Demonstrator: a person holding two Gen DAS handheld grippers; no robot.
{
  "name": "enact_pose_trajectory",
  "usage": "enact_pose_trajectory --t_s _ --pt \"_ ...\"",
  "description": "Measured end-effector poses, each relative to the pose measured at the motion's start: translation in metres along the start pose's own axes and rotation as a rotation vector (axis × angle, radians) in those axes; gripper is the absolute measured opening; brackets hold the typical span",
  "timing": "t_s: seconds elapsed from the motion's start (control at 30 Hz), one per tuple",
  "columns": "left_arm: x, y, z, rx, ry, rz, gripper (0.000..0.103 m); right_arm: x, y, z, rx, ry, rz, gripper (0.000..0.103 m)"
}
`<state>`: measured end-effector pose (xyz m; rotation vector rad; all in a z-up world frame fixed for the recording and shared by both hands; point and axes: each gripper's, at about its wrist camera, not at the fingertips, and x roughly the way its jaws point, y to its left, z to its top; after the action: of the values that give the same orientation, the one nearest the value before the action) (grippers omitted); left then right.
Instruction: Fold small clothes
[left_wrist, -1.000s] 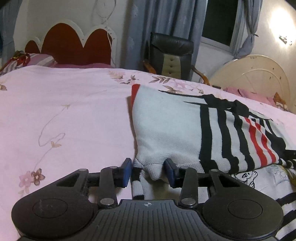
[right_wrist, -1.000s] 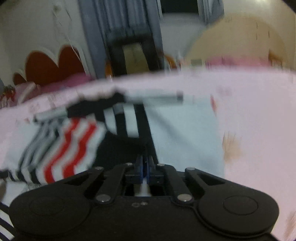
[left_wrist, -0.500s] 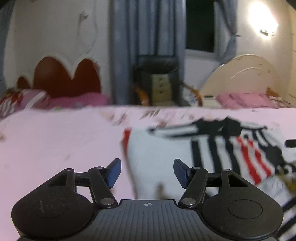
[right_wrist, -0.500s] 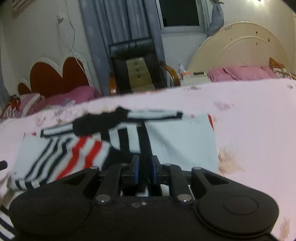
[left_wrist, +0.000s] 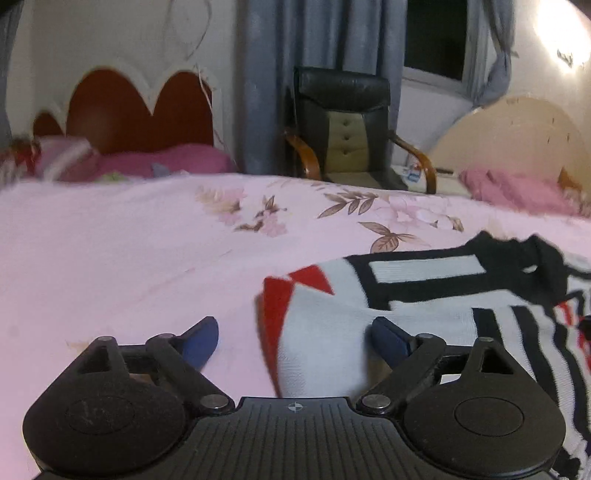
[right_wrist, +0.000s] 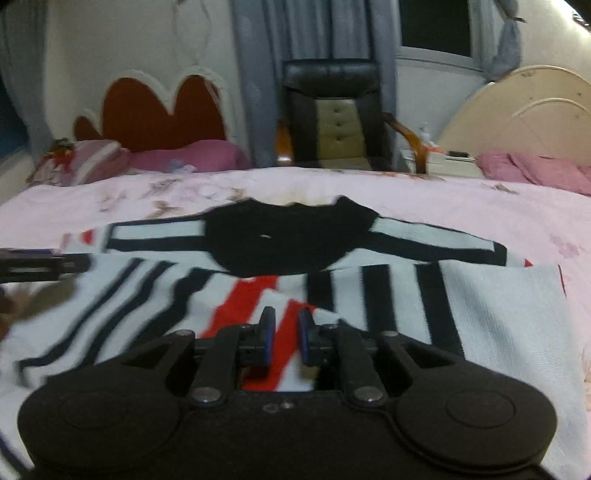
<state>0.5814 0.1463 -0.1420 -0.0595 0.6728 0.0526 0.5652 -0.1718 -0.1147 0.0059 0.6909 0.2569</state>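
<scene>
Pink flowered bed cover (left_wrist: 129, 251) carries a white knit sweater (right_wrist: 498, 306) with black and red stripes and a black neck part, lying flat. The left tongs (left_wrist: 293, 338) are spread wide around its white corner, gripping nothing. The right tongs (right_wrist: 286, 338) stand slightly apart over a red stripe; motion blur hides whether they touch it.

The left tongs (left_wrist: 295, 341) stand wide apart, the blue fingertips (left_wrist: 201, 338) far from each other, gripping nothing, the body held level and low. The right tongs (right_wrist: 287, 334) have a narrow gap between their blue pads (right_wrist: 266, 328), which stand upright and parallel; it cannot be told whether anything is pinched. In the right view, the left tongs' tip shows at the far left edge.
</scene>
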Motion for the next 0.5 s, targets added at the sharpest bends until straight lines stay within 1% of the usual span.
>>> enact_pose_trajectory --t_s 0.03,0.1,0.13,0.2,0.23,0.33,0.43,0.5 --pt "-0.003 0.000 0.001 0.012 -0.008 0.014 0.089 0.001 -0.001 0.001 0.007 -0.004 -0.003 0.010" --pt "-0.014 -0.007 0.002 0.057 -0.043 0.046 0.083 -0.002 0.001 0.006 0.009 0.002 -0.010 0.012" --pt "-0.022 -0.013 0.003 0.069 -0.067 0.036 0.083 -0.007 0.001 0.008 0.019 -0.014 -0.006 0.016" --pt "-0.035 -0.025 0.006 0.071 -0.115 0.006 0.082 -0.012 0.004 0.013 0.042 -0.048 0.011 0.017" --pt "-0.039 -0.031 0.008 0.074 -0.124 -0.004 0.082 -0.013 0.007 0.016 0.048 -0.056 0.016 0.017" --pt "-0.042 -0.057 0.010 0.077 -0.121 -0.061 0.082 -0.007 0.021 0.024 0.050 -0.064 0.046 0.017" --pt "-0.035 -0.078 0.007 0.122 -0.101 -0.075 0.083 0.002 0.036 0.028 0.035 -0.048 0.072 0.017" --pt "-0.028 -0.082 0.004 0.125 -0.080 -0.079 0.082 0.009 0.042 0.027 0.027 -0.015 0.083 0.017"
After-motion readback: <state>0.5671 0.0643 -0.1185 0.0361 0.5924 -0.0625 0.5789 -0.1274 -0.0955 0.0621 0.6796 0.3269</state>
